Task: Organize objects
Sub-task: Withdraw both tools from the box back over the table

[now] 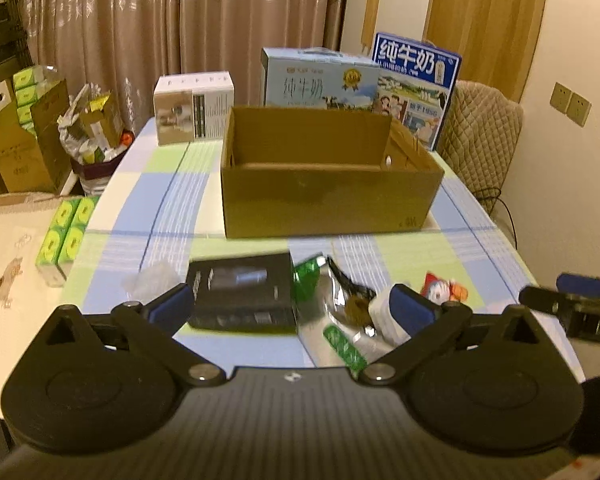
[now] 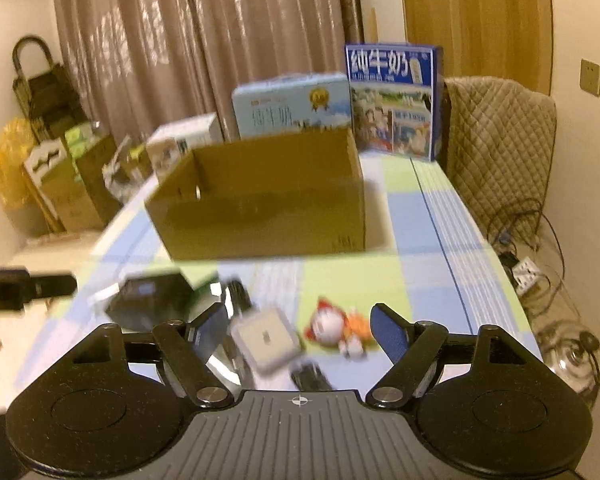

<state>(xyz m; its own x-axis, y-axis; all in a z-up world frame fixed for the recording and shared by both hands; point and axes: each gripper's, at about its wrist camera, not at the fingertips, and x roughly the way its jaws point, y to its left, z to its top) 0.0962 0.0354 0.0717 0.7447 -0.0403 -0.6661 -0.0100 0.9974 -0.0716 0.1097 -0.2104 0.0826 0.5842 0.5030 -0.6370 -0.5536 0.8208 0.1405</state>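
An open brown cardboard box (image 1: 324,204) (image 2: 260,216) stands mid-table. In front of it lie a black box (image 1: 240,294) (image 2: 152,300), a silver and green foil packet (image 1: 336,320), a small white packet (image 2: 266,338) and a red, white and orange toy (image 1: 444,290) (image 2: 336,326). My left gripper (image 1: 294,306) is open and empty, with the black box and foil packet between its fingers. My right gripper (image 2: 300,332) is open and empty above the white packet and toy. Its tip shows in the left wrist view (image 1: 560,294).
Two blue milk cartons (image 1: 320,80) (image 2: 394,100) and a white box (image 1: 194,108) stand behind the cardboard box. A padded chair (image 2: 500,140) is at the right. Green tissue packs (image 1: 66,228), cartons and bags sit left of the table. Cables and a power strip (image 2: 526,272) lie right.
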